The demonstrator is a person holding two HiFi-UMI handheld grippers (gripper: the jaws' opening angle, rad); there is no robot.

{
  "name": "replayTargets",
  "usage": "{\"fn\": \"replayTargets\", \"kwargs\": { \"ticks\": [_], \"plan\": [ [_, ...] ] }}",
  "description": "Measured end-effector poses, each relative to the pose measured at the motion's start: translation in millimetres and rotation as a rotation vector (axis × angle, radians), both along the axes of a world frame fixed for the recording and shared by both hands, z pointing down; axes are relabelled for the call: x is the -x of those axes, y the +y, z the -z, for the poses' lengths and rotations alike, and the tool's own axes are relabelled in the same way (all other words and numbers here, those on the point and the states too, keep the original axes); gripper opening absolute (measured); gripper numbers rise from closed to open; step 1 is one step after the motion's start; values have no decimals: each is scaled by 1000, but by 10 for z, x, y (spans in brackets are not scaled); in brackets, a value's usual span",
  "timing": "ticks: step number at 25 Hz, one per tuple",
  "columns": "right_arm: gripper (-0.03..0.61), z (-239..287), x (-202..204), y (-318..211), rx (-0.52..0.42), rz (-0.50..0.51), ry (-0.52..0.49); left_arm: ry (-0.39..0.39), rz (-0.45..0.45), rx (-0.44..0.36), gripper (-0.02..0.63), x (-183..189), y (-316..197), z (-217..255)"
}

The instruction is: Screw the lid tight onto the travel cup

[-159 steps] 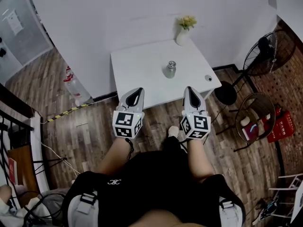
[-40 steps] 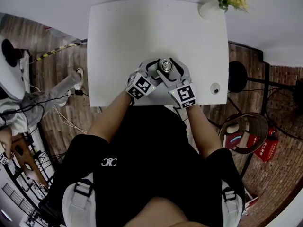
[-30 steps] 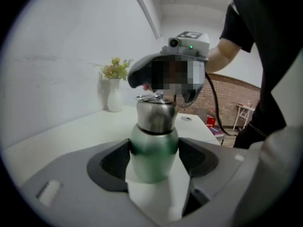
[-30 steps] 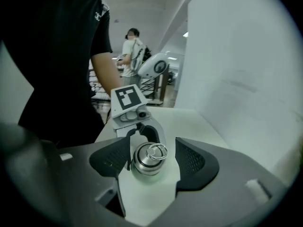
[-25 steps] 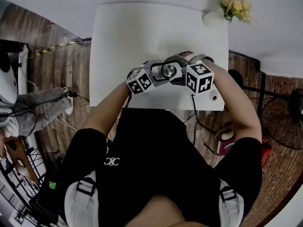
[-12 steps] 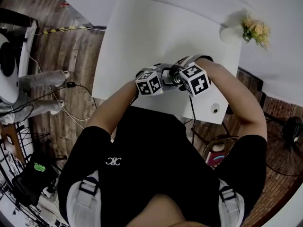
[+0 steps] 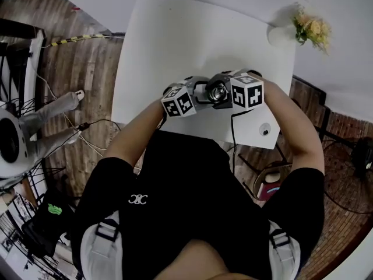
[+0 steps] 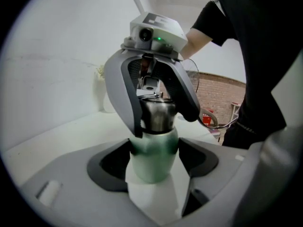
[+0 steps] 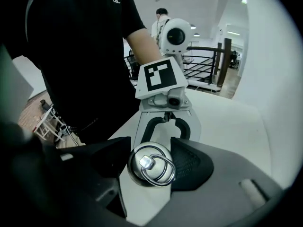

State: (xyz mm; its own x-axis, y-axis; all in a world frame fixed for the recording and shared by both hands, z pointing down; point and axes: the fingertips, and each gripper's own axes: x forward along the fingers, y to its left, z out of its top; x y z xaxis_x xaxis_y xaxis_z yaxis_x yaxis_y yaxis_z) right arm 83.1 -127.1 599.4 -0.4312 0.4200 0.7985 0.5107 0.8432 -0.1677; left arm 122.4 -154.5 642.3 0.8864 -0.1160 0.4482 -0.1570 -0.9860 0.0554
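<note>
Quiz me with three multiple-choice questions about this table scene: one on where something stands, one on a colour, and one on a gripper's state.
1. Where does the white flower vase stand?
A) the far right corner of the white table
B) the table's middle
C) the near left corner

2. What colour is the body of the steel-lidded travel cup?
A) red
B) green
C) black

3. The left gripper is:
A) open, away from the cup
B) shut on the vase
C) shut on the cup's body

Answers:
1 A: the head view shows it at that corner.
2 B: the left gripper view shows a green body.
3 C: its pads press the body on both sides.
</note>
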Motion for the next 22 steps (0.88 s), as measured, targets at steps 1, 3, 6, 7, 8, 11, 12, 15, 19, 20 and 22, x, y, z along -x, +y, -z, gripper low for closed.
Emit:
{"fn": "replayTargets", "kwargs": {
  "ticks": [1,3,6,7,8,11,12,15,19,20,22],
  "plan": [
    [265,8,10,-13,4,-36,-26,0,1,0,374,1,-2,1],
    [267,19,39,-43,6,-110,-84,1,6,2,376,9,-8,-2],
    [265,34,79,-96,6,-244,-193,-3,16,9,376,19,-11,-21],
    [265,40,87,-121,3,-296,-233,-4,17,9,376,17,-14,-26],
    [265,55,96,-148,-1,-349,-274,-5,19,8,376,15,-17,-29],
    [265,158,136,-242,-17,-516,-399,-9,26,8,376,13,-19,-43],
    [265,183,138,-273,-24,-577,-438,-9,29,9,376,12,-17,-45],
    [265,233,129,-359,-56,-762,-537,-4,42,2,376,13,-24,-20],
    [265,279,93,-461,-118,-980,-630,-22,69,9,376,26,-28,-26],
    [265,288,73,-484,-137,-1035,-647,-30,76,15,376,29,-24,-43],
    [265,300,28,-529,-183,-1154,-687,-31,87,12,376,16,-25,-48]
  ]
}}
